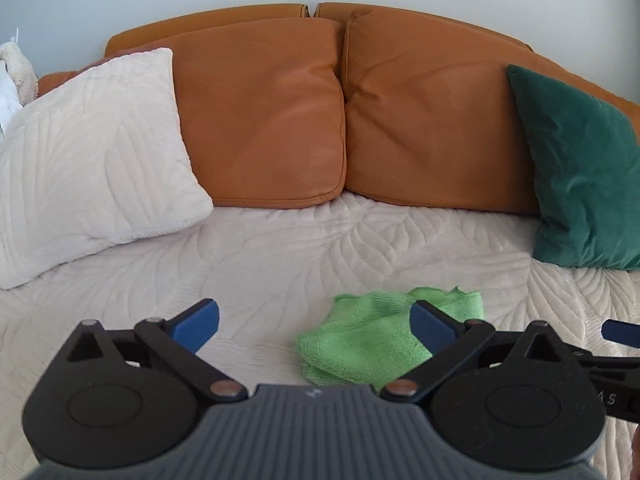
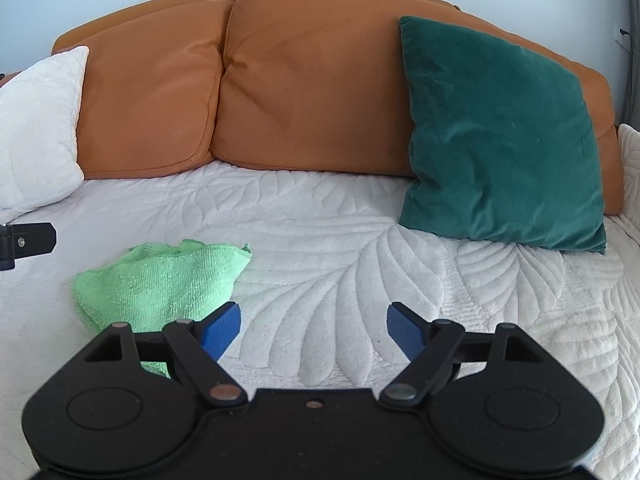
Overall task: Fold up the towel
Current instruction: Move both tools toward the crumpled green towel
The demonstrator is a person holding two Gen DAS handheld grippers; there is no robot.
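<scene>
A small green towel (image 1: 372, 338) lies folded in a compact bundle on the white quilted sofa cover (image 1: 280, 260). It also shows in the right wrist view (image 2: 160, 280). My left gripper (image 1: 314, 326) is open and empty, just left of and above the towel's near side; its right blue pad (image 1: 432, 330) overlaps the towel in view. My right gripper (image 2: 314, 330) is open and empty, to the right of the towel; its left blue pad (image 2: 222, 330) sits at the towel's near right edge.
A white pillow (image 1: 88, 160) leans at the left, a dark green pillow (image 2: 504, 136) at the right. Orange back cushions (image 1: 340, 112) stand behind. The right gripper's tip (image 1: 622, 332) shows at the left view's right edge.
</scene>
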